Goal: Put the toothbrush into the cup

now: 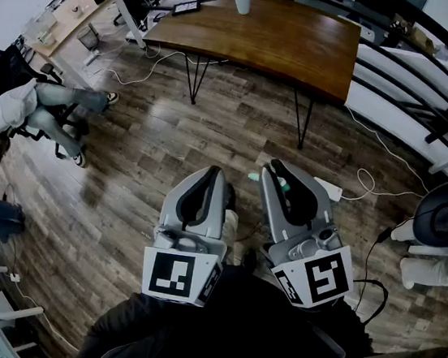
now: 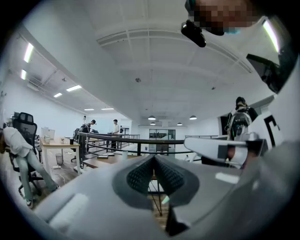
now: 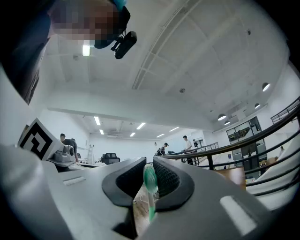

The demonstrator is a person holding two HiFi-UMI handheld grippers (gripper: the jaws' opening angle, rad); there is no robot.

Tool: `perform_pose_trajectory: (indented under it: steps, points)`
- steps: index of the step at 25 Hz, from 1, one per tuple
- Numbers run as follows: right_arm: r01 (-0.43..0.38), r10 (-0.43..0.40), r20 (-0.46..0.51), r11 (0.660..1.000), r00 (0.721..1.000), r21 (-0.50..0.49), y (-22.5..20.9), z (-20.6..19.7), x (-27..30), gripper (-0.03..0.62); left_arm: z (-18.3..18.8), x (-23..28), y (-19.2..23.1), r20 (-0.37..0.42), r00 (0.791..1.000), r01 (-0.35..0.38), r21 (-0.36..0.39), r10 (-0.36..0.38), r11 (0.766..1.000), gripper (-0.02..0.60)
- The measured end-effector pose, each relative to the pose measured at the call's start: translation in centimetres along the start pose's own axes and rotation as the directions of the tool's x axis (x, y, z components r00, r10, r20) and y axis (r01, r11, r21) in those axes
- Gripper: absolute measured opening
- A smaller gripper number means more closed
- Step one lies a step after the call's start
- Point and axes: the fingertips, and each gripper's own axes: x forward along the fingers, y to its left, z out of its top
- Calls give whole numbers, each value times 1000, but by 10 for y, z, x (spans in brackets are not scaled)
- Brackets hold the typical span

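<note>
We see a slim toothbrush (image 3: 150, 183) with a pale green, see-through body, clamped between the jaws of the right gripper (image 3: 149, 163). In the right gripper view it stands nearly upright between the ribbed pads, its rounded end rising just past them. In the head view a green end pokes out at the left of those jaws. The cup (image 1: 242, 1) is small and pale with a teal rim. It stands upright on the brown table (image 1: 306, 54), near the far edge and well apart from the toothbrush.
</note>
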Motion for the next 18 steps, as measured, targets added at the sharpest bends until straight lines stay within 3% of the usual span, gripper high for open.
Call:
perform_pose_trajectory:
  steps: [12, 18]
  points:
    - [-34, 34, -41, 999, 999, 0, 0, -27, 75, 44, -12, 44, 64, -21, 999, -35, -33, 34, 999, 8]
    - [-57, 58, -74, 998, 996, 16, 4, -43, 135, 44, -14, 76, 116, -54, 997, -57, -58, 54, 997, 8]
